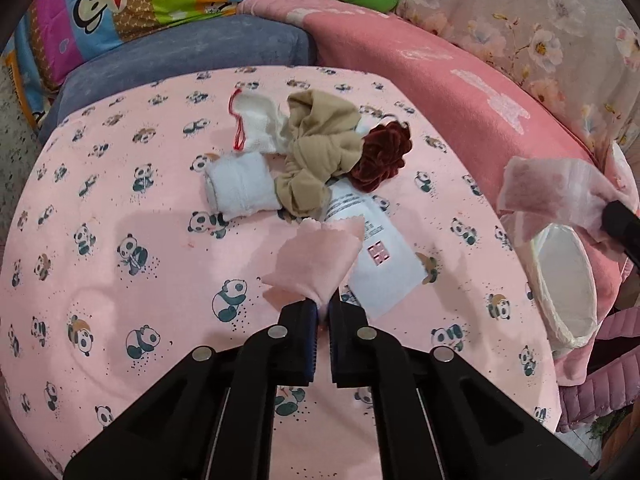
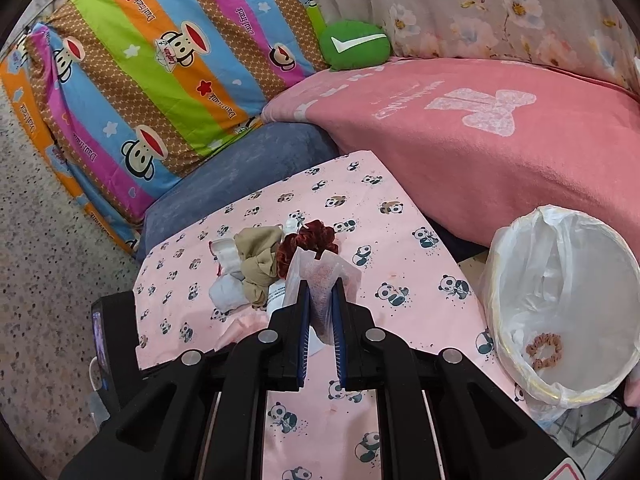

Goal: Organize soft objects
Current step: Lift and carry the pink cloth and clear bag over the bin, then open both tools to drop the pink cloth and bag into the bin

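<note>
left gripper point(image 1: 324, 304): jaws pressed together, pinching pink cloth point(image 1: 320, 256)
right gripper point(image 2: 320, 312): pinching translucent packet point(image 2: 322, 280)
lined bin point(image 2: 520, 256): right of both; right gripper nearer

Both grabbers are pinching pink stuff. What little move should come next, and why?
Probably swing the right hand-held gripper over the lined bin and let go. It is shut on a thin pink wrapper, and the bin sits open beside it with a hair tie already inside. The left hand-held gripper pinches a pink cloth.
</note>
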Demonstrator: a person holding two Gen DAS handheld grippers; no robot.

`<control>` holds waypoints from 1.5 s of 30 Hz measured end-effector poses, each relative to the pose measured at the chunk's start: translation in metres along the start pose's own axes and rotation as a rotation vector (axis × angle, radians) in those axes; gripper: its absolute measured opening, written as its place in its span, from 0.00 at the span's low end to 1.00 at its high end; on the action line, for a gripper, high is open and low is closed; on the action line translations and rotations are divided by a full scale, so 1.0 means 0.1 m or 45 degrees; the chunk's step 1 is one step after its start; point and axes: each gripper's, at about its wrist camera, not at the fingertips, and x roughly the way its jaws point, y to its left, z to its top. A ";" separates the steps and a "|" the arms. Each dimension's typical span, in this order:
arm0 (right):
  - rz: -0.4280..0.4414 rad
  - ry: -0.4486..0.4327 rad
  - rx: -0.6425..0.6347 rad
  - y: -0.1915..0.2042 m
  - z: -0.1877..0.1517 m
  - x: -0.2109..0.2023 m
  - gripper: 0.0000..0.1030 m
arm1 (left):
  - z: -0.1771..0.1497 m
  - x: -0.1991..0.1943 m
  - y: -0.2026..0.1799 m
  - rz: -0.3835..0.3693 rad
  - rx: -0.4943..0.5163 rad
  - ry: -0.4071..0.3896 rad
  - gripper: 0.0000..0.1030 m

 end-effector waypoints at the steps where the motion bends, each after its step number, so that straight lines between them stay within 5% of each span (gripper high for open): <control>1: 0.004 -0.012 -0.003 0.01 0.00 -0.04 0.11 | 0.03 -0.07 -0.05 -0.003 0.013 -0.019 0.04; 11: -0.002 -0.122 0.005 -0.10 0.08 -0.46 0.11 | 0.24 -0.55 -0.74 -0.097 0.182 -0.191 0.04; 22: -0.083 -0.219 0.095 -0.58 0.18 -0.87 0.11 | 0.33 -0.63 -1.42 -0.199 0.344 -0.245 0.04; 45: -0.250 -0.252 0.339 -1.85 0.08 -1.11 0.11 | 0.16 -0.24 -2.60 -0.375 0.620 -0.140 0.05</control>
